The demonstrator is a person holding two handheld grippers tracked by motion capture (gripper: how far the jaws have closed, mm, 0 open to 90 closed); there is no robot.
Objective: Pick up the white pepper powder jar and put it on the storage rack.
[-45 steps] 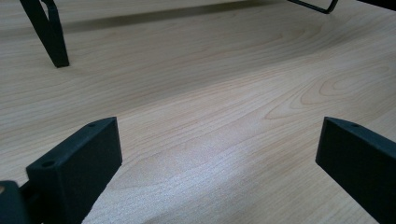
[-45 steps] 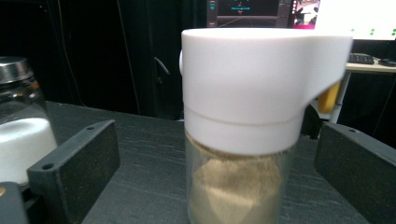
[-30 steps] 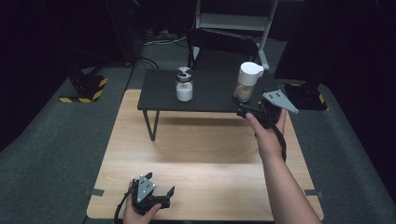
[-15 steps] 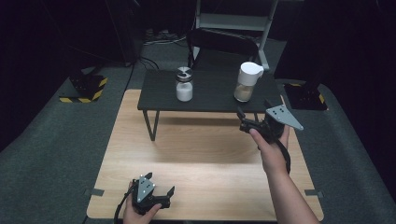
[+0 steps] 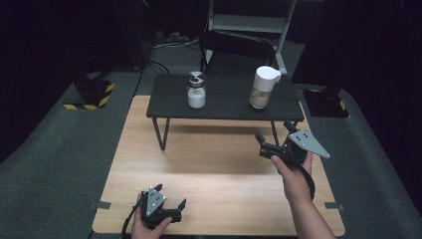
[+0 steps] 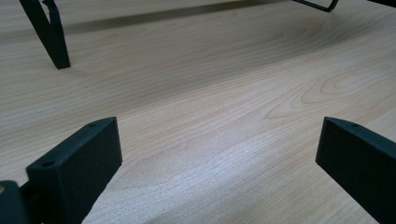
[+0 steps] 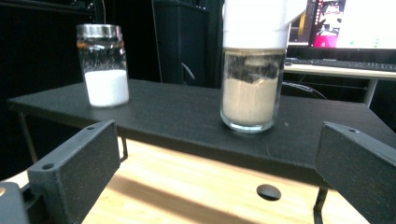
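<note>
Jars standing apart on the small black table (image 5: 224, 102): metal-lidded glass jar (image 5: 196, 89) of white powder at left, white-capped jar (image 5: 263, 87) of tan powder at right. Hovering in front of that table's right end, right gripper (image 5: 273, 140), jaws spread wide and empty, forearm reaching in from the bottom edge. Resting low on the wooden tabletop (image 5: 209, 164) near the front edge, left gripper (image 5: 168, 199), jaws also wide apart, gripping nothing.

Facing both jars across the black surface in the right gripper view; showing bare wood grain and a black table leg (image 6: 49, 32) in the left gripper view.
</note>
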